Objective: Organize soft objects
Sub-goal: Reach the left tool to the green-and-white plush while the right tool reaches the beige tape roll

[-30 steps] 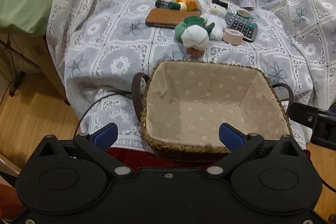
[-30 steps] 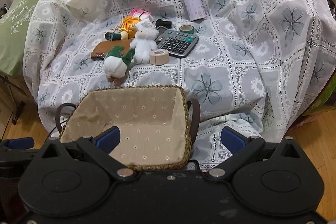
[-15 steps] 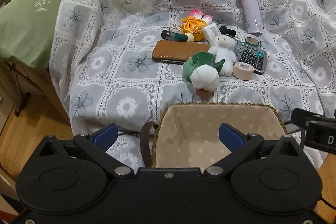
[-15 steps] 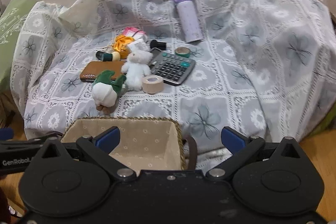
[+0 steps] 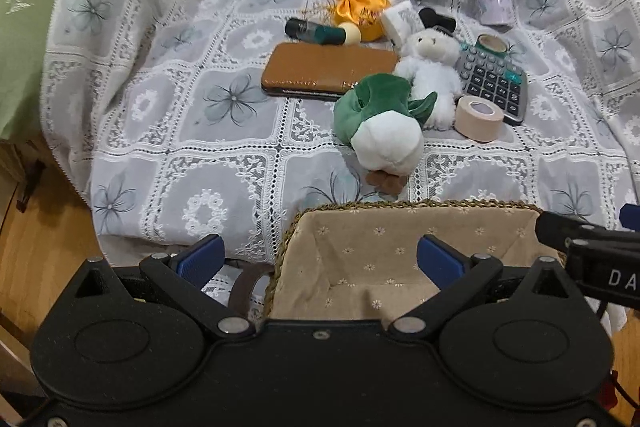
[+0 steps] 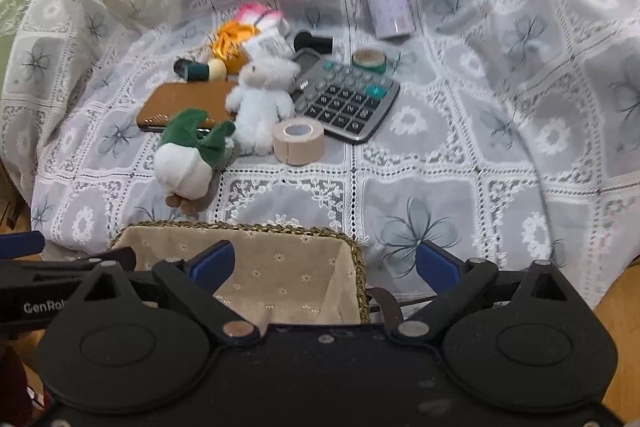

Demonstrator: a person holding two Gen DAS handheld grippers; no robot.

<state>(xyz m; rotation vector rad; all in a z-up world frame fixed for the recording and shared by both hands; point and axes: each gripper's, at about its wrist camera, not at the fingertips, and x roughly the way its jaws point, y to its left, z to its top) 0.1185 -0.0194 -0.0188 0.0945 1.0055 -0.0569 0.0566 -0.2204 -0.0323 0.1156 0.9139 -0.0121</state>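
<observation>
Both grippers hang over the lined basket with nothing between their fingers — the left gripper spread wide, the right gripper wide too, its jaws closing. Just beyond the basket lies the green-and-white plush, the white bear touching it further out.

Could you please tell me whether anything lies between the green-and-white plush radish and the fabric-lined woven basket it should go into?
Nothing visible does: only bare lace cloth separates the green-and-white plush radish from the near fabric-lined woven basket, whose visible interior looks empty.
</observation>
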